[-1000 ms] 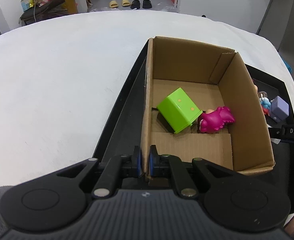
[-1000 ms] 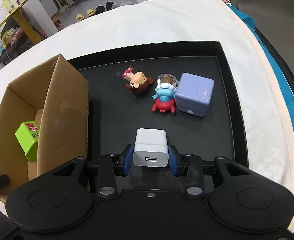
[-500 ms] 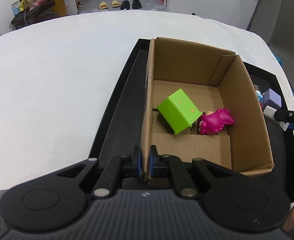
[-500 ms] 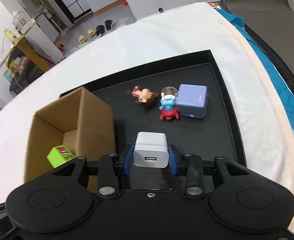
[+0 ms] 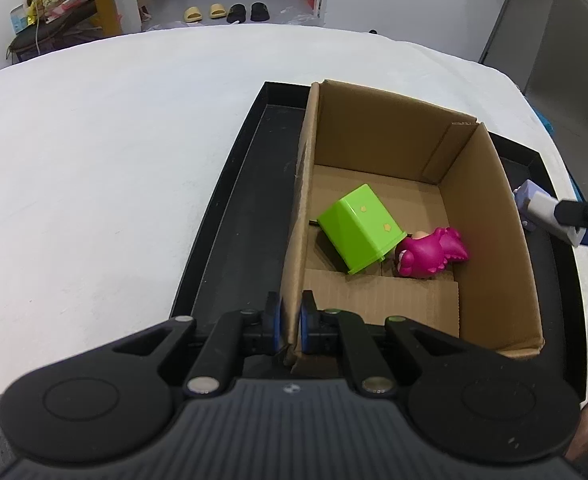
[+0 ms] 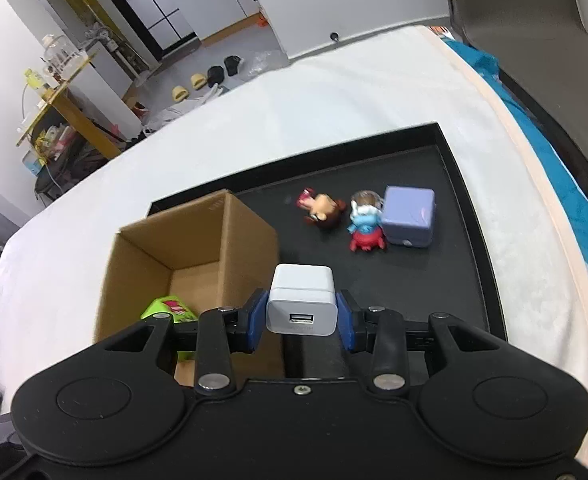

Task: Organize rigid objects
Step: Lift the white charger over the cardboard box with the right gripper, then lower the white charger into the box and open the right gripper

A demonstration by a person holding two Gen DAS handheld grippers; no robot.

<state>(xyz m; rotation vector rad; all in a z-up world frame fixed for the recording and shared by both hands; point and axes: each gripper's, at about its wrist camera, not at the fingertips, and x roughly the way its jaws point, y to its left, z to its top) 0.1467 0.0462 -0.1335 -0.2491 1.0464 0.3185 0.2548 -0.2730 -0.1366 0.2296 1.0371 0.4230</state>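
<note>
While your left gripper [image 5: 290, 322] pinches the cardboard box [image 5: 489, 240] wall, your right gripper [image 6: 301, 316] clamps the white USB charger [image 6: 302, 305]: light, rigid, slick-sided, so grip its flat faces squarely.

The cardboard box [image 5: 485, 216] stands in the left part of the tray [image 6: 469, 216], which lies on the table [image 5: 114, 152]. Inside the box, the cube-shaped container [image 5: 357, 228] lies tilted, with the dinosaur figure [image 5: 429, 254] just beside it on the right. Right of the box, on the tray floor, three items cluster: the doll figure [image 6: 321, 210] leftmost, the crab-like figure [image 6: 363, 226] in the middle, and the cube [image 6: 409, 216] touching it on the right.
</note>
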